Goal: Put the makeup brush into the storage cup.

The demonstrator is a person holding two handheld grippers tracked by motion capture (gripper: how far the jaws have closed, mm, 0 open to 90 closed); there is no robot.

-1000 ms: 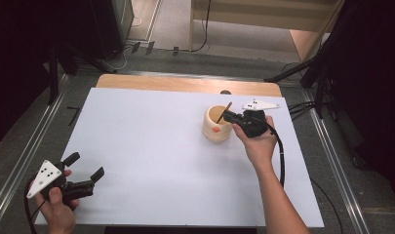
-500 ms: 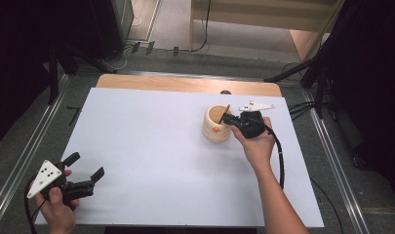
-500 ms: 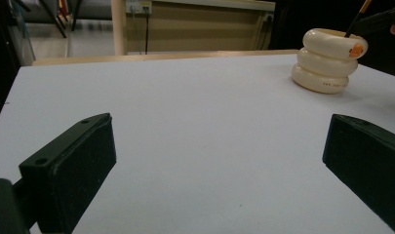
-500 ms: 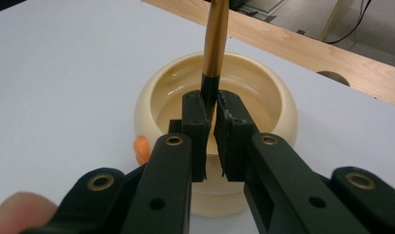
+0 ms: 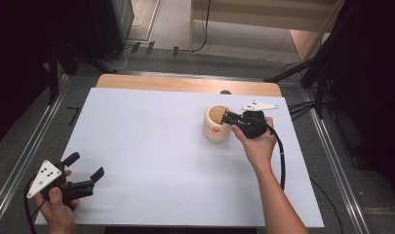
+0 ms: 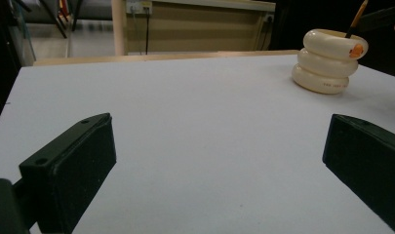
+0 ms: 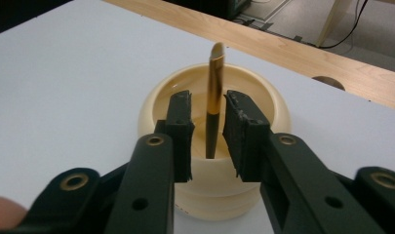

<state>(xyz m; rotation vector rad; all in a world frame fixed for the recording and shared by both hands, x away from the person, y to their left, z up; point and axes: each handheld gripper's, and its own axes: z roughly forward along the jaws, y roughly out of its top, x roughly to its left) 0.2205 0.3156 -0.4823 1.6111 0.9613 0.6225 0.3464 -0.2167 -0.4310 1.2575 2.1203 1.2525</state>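
High view: cream ringed holder (image 5: 217, 124) sits toward the table's (image 5: 151, 146) far right part, right gripper (image 5: 227, 117) at its rim; left gripper (image 5: 85, 165) near the front left corner, jaws wide apart.

Left gripper view: holder (image 6: 327, 61) far off, nothing between the jaws.

Right gripper view: jaws have just been opening (small gaps each side), brush (image 7: 214, 97) standing upright between them in the holder (image 7: 156, 102), pads not pressing it.

Holder (image 7: 212, 141): glossy, smooth cream ceramic or plastic. Brush (image 7: 214, 92): shiny gold metal ferrule on a dark glossy handle. Right gripper (image 7: 208, 131): matt black plastic jaws with rough-edged pads and brass-coloured rivets. Bench (image 5: 151, 161): matt white sheet over bare wood.
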